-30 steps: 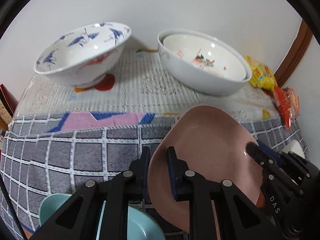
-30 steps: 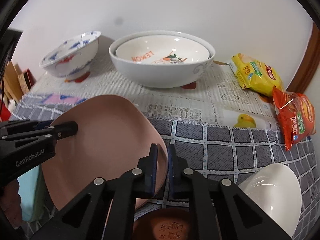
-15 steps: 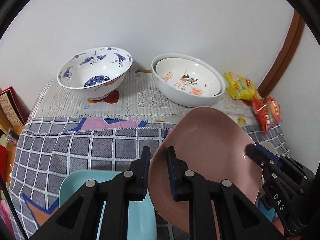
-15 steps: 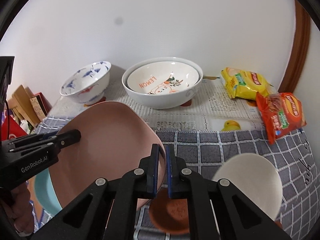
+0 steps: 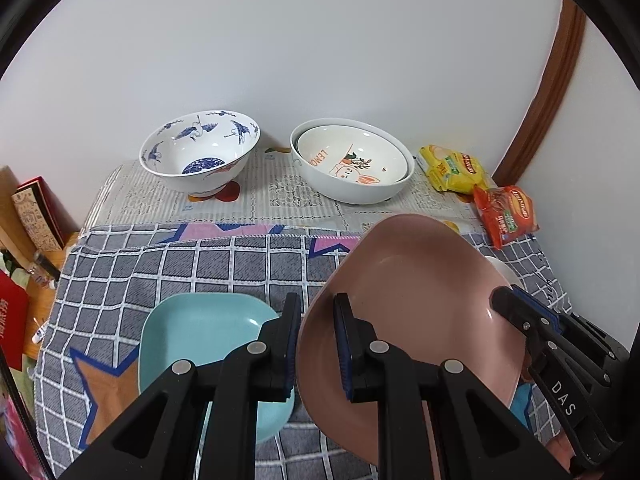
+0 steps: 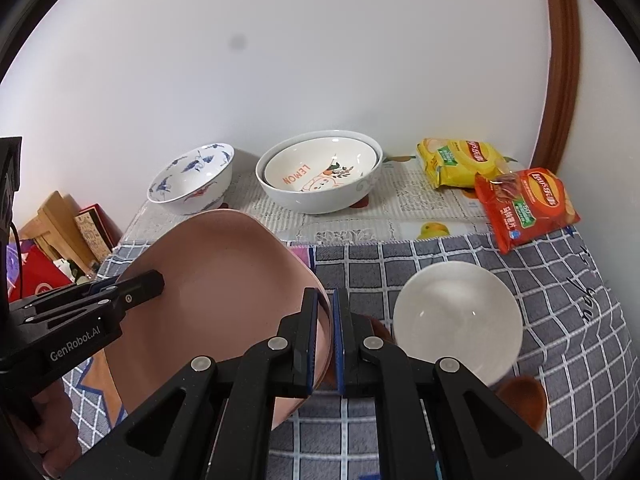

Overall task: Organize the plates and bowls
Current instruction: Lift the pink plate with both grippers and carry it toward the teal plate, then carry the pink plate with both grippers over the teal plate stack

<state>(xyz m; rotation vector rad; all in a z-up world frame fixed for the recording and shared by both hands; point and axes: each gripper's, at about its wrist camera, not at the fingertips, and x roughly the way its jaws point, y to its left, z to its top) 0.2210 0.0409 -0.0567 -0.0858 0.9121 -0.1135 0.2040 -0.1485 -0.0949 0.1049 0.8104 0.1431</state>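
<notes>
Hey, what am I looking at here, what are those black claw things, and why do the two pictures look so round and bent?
Those are two handheld grippers, each carried by a person, not a robot arm. Each has a fisheye camera looking along its fingers, which bends the view. One picture comes from the left gripper, the other from the right gripper. Together they pinch opposite edges of a pink plate, held tilted above the checked cloth. Below lie a light blue plate and a white bowl. By the wall sit a blue-patterned bowl, two nested white bowls and two snack bags.
</notes>
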